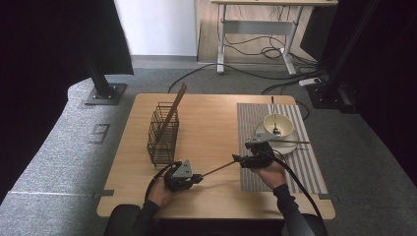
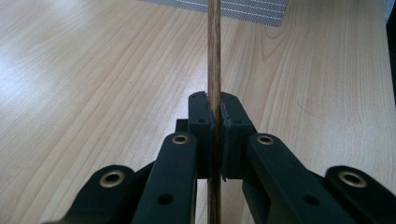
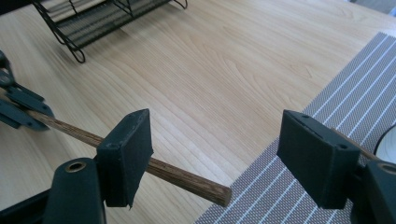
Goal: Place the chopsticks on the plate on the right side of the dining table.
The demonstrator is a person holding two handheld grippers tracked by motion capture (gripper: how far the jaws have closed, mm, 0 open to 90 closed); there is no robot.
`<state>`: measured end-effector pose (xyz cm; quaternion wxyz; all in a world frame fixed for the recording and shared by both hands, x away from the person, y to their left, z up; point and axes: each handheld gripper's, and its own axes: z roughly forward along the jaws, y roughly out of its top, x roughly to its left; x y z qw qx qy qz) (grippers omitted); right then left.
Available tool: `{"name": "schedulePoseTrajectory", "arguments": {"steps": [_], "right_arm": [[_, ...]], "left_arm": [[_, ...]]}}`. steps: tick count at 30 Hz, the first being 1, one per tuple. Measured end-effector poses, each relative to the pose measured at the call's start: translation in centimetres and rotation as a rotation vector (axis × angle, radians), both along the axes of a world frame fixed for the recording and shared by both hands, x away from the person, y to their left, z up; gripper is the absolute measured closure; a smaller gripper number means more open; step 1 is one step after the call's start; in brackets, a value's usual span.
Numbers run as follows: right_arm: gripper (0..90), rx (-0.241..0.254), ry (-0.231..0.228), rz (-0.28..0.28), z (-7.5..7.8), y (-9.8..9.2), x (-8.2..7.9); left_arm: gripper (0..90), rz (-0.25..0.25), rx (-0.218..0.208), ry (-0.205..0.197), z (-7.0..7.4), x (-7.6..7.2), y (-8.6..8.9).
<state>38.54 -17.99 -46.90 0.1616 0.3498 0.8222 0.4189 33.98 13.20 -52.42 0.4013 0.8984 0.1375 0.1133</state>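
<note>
A brown wooden chopstick [image 1: 219, 168] hangs level above the table between my two grippers. My left gripper [image 1: 199, 178] is shut on one end; in the left gripper view the chopstick [image 2: 214, 56] runs straight out from between the pressed pads of that gripper [image 2: 215, 100]. My right gripper [image 1: 238, 159] is open. In the right gripper view the chopstick's free end [image 3: 187, 176] passes by the left pad and stops in the wide gap of the right gripper [image 3: 217, 135], clear of the right pad. The left gripper [image 3: 18, 109] shows farther off.
A black wire basket [image 1: 162, 132] stands at the table's left with a chopstick [image 1: 176, 105] leaning out of it. On the striped placemat [image 1: 295, 167] at the right sit a saucer [image 1: 287, 145], a bowl [image 1: 278, 124] with a spoon [image 1: 273, 110], and another chopstick [image 1: 295, 141].
</note>
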Motion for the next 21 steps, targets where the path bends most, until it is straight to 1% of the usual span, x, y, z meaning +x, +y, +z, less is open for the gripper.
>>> {"name": "schedulePoseTrajectory", "arguments": {"steps": [5,9,12,15,17,18,21], "right_arm": [[26.6,-0.029,0.006,-0.003,-0.7,0.0,0.3],[26.6,-0.035,0.02,-0.009,-1.2,-0.1,0.6],[26.7,-0.042,0.026,-0.008,-1.4,-0.1,0.7],[27.2,-0.051,0.02,-0.001,-1.3,-0.2,0.6],[26.8,-0.05,0.012,0.015,-1.0,-0.4,0.5],[26.4,-0.045,0.021,0.031,-0.9,-0.5,0.4],[24.7,-0.052,0.03,0.072,-0.7,-0.4,0.2]], "left_arm": [[84.4,-0.002,-0.02,-0.006,0.2,-0.1,0.2],[84.5,-0.007,-0.017,-0.005,0.2,-0.1,0.3],[84.5,-0.013,-0.002,-0.005,0.1,-0.1,0.2],[84.6,-0.019,0.022,-0.002,0.0,-0.1,0.2],[84.6,-0.024,0.033,0.007,-0.1,0.0,0.3],[84.6,-0.025,0.042,0.008,-0.1,0.0,0.3],[84.6,-0.031,0.057,0.018,-0.2,0.1,0.3]]}}
